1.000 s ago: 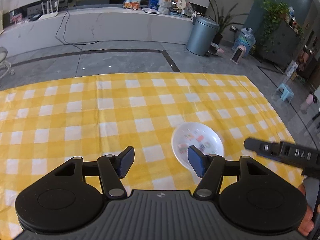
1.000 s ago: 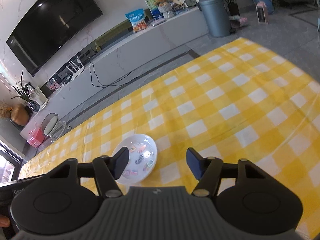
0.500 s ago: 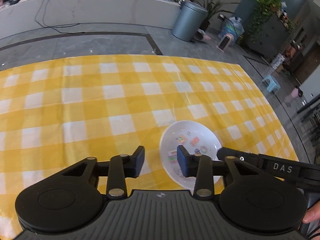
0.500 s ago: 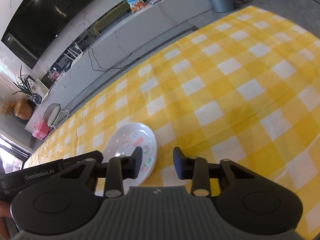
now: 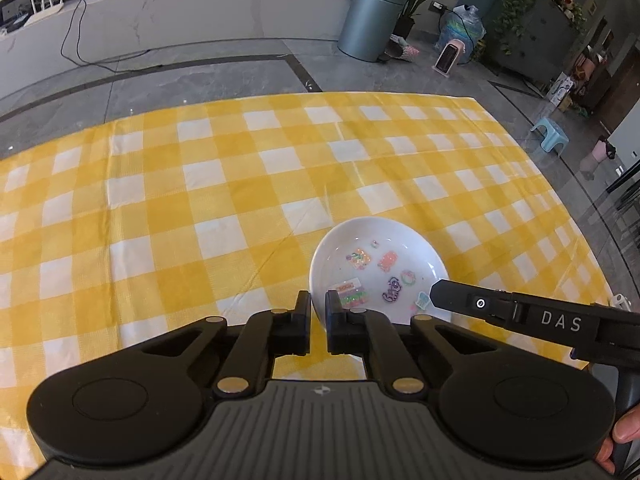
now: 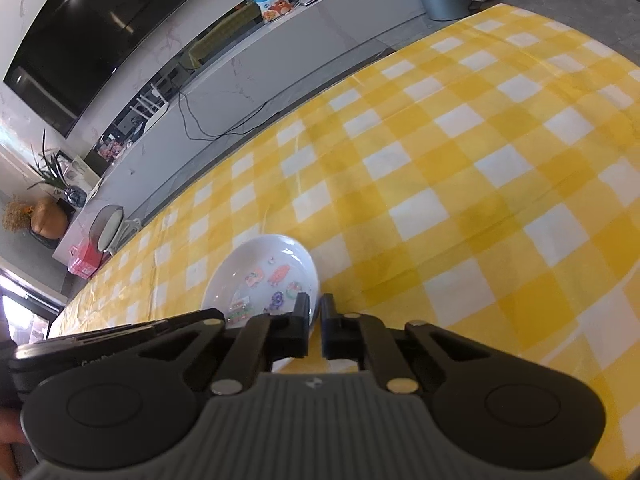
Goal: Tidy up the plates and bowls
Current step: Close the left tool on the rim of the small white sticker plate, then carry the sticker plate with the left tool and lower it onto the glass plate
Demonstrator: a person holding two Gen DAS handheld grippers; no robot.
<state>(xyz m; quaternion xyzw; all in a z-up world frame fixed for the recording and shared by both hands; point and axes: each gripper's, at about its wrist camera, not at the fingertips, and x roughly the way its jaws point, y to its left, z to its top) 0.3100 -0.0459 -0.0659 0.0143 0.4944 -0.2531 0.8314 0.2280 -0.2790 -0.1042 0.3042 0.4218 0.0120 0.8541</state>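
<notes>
Work looks barely begun: plate (image 5: 378, 268) sits flat on the cloth (image 5: 200, 200), left gripper (image 5: 318, 312) and right gripper (image 6: 315, 314) each clamped on opposite parts of its rim, lifting and placing left.

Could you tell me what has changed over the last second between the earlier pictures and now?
Both grippers came down toward the white dish and their jaws went from wide open to shut: the left gripper now pinches the dish's near-left rim, and the right gripper pinches its right rim. The dish itself has not visibly shifted on the yellow checked tablecloth, and the stickers in it lie as before.
</notes>
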